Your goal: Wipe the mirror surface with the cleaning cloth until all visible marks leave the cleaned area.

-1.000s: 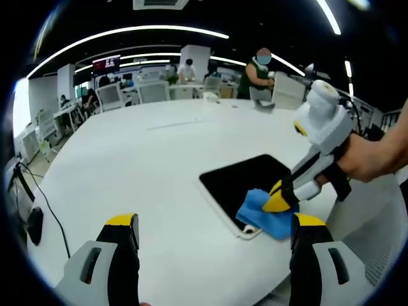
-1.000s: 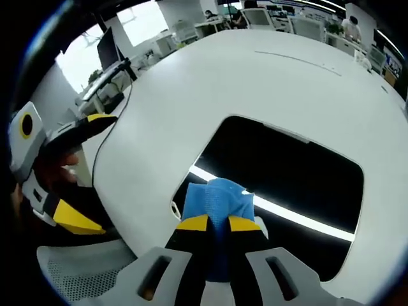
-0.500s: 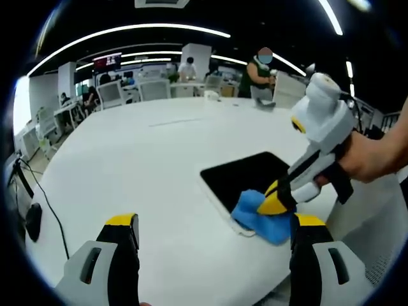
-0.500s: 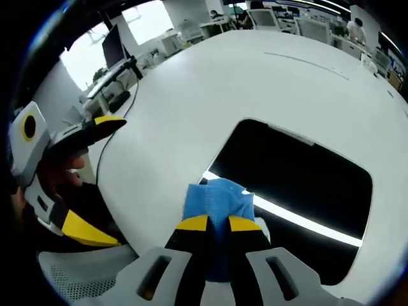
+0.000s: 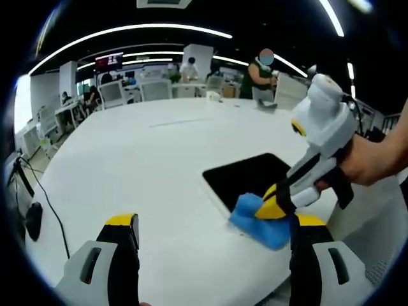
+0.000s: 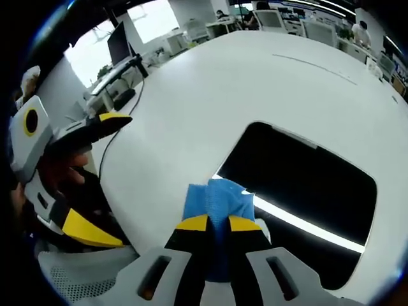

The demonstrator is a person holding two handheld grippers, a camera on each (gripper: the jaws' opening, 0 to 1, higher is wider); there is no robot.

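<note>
A dark rectangular mirror [image 5: 252, 180] [image 6: 299, 191] with a white rim lies flat on the white round table [image 5: 153, 166]. My right gripper [image 6: 218, 223] [image 5: 271, 204] is shut on a blue cleaning cloth [image 6: 214, 201] [image 5: 258, 220], which rests on the mirror's near corner and the table beside it. A ceiling light reflects as a bright stripe across the mirror in the right gripper view. My left gripper [image 5: 213, 223] [image 6: 89, 172] hovers open over the table's near edge, left of the mirror, with nothing between its jaws.
A black cable and mouse [image 5: 33, 220] lie at the table's left edge. Chairs, desks and people [image 5: 258, 73] stand beyond the far side. A mesh chair back [image 6: 70, 274] sits close below the table edge.
The right gripper has dragged the cloth off the mirror's near corner toward the table edge, uncovering more of the dark surface. The left gripper has stayed put.
</note>
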